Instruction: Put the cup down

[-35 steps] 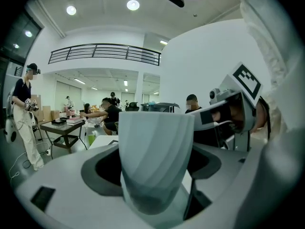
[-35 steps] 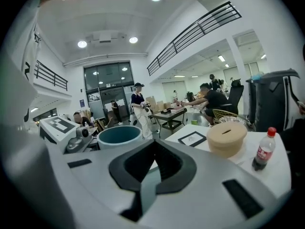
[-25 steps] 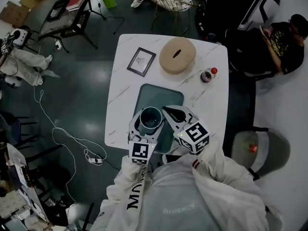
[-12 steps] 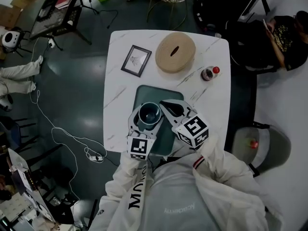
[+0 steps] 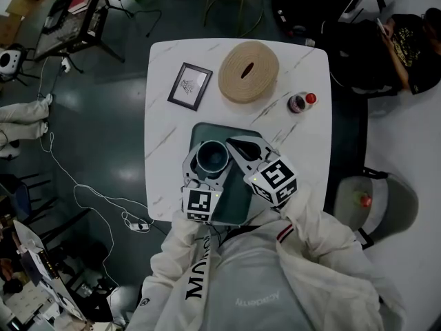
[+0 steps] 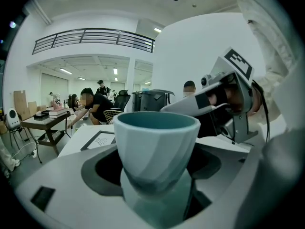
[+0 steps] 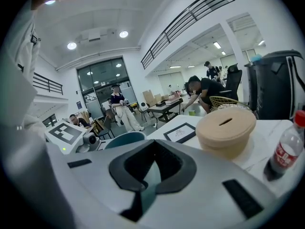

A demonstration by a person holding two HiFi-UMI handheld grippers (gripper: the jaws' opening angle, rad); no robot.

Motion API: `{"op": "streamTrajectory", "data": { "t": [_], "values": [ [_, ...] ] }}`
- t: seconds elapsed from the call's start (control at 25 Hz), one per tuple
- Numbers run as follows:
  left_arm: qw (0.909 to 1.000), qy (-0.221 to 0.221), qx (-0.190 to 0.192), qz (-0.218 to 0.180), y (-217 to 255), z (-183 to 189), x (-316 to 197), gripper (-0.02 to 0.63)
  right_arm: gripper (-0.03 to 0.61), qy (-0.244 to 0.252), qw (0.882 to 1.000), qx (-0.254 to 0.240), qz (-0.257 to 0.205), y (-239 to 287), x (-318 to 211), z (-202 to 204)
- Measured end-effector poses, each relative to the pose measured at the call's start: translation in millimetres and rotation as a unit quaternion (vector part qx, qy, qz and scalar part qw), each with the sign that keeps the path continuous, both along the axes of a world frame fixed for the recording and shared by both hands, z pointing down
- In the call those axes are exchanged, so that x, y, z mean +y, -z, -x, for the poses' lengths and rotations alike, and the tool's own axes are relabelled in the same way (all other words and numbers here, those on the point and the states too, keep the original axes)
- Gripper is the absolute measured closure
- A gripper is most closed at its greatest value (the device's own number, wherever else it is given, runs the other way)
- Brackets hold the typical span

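Gripping the cup (image 5: 212,154) snugly on both sides, the left gripper (image 5: 209,167) has it upright over the teal tray (image 5: 207,131) on the white table (image 5: 303,143), can't tell if the base touches. Right gripper (image 5: 240,147) sits just beside it, its 2 jaws closed together on nothing.

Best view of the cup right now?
Left gripper view: the cup fills the centre, side wall and rim, held between the jaws. Head view shows only its rim and inside from above; right gripper view, a sliver of rim.
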State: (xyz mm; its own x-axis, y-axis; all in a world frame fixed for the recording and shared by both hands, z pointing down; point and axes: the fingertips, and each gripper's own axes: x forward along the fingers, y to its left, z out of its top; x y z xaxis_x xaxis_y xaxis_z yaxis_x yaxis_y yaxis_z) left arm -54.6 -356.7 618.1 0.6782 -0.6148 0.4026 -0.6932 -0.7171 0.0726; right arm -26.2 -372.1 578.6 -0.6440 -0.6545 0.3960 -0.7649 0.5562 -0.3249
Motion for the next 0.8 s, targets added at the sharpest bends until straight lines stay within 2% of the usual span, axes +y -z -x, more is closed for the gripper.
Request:
{"op": "streamTrajectory", "data": {
  "t": [0.8],
  "values": [
    [0.9994, -0.012, -0.028, 0.016, -52.1, -9.3, -16.0, 0.221, 0.572, -0.015, 0.999, 0.025, 0.035, -51.1, -11.6, -9.6]
  ]
}}
